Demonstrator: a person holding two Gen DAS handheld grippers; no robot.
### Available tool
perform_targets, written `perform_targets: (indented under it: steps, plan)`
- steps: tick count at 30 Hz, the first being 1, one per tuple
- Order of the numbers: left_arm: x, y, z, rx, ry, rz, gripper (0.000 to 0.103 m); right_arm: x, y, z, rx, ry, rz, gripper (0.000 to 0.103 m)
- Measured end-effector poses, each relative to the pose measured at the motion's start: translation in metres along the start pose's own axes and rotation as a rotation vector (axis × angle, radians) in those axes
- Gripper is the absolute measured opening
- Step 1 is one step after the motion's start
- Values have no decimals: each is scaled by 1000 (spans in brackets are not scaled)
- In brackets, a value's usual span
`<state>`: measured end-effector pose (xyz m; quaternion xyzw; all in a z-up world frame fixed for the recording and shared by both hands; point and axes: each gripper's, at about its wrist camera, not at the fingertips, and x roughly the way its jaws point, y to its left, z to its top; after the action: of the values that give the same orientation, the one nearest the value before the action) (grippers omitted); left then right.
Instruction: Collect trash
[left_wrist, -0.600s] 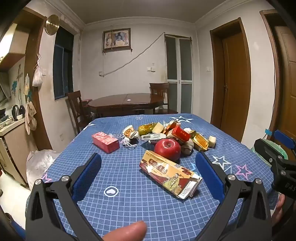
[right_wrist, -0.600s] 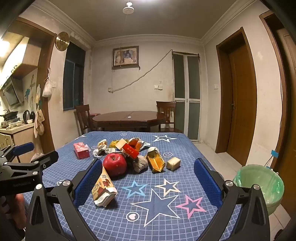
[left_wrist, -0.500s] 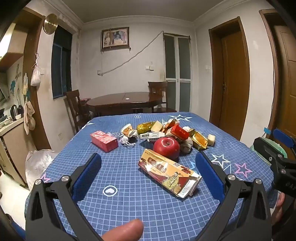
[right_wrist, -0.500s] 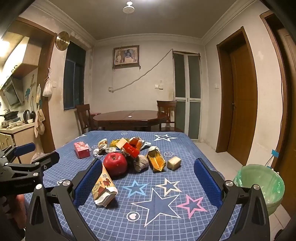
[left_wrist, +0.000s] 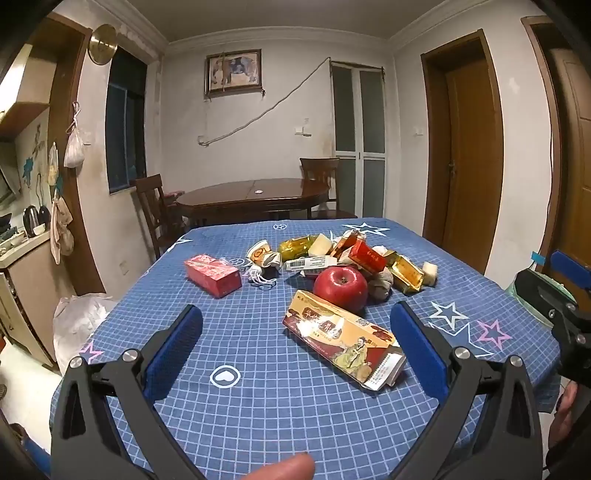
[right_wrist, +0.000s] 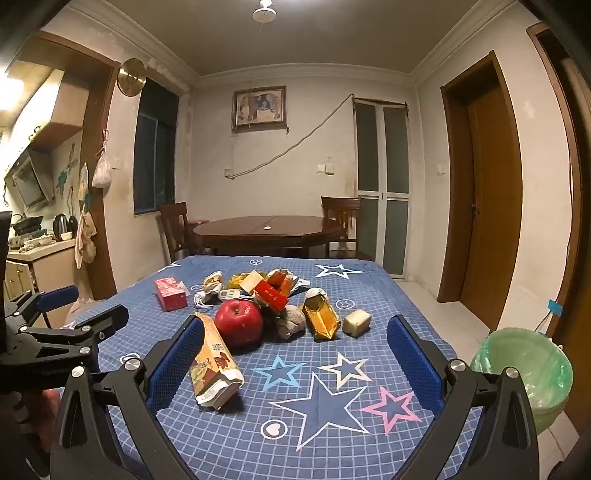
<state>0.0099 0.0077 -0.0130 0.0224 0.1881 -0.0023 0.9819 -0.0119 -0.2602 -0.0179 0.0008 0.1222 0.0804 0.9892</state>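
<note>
Trash lies piled mid-table on a blue star cloth: a long printed carton (left_wrist: 343, 334) (right_wrist: 214, 363), a red apple (left_wrist: 340, 288) (right_wrist: 239, 323), a red box (left_wrist: 212, 275) (right_wrist: 170, 293), a gold wrapper (left_wrist: 406, 275) (right_wrist: 321, 318), a small red pack (left_wrist: 366, 254) and crumpled wrappers. A bin with a green bag (right_wrist: 526, 369) stands on the floor right of the table. My left gripper (left_wrist: 295, 349) is open and empty before the carton. My right gripper (right_wrist: 295, 360) is open and empty above the near cloth.
A pale cube (right_wrist: 356, 322) lies right of the gold wrapper. A dark wooden table with chairs (right_wrist: 266, 230) stands behind. A kitchen counter (right_wrist: 33, 254) is at the left, a brown door (right_wrist: 487, 206) at the right. A white bag (left_wrist: 79, 321) lies on the floor.
Both views have shifted only slightly; the left view has drifted a touch. Both grippers stay open and nothing on the table has moved.
</note>
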Motion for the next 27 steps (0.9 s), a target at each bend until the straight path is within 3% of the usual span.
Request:
perform_targets:
  steps: [27]
  plan:
    - [15, 4, -5, 4, 34, 26, 98, 12, 3, -4, -5, 25, 18, 99]
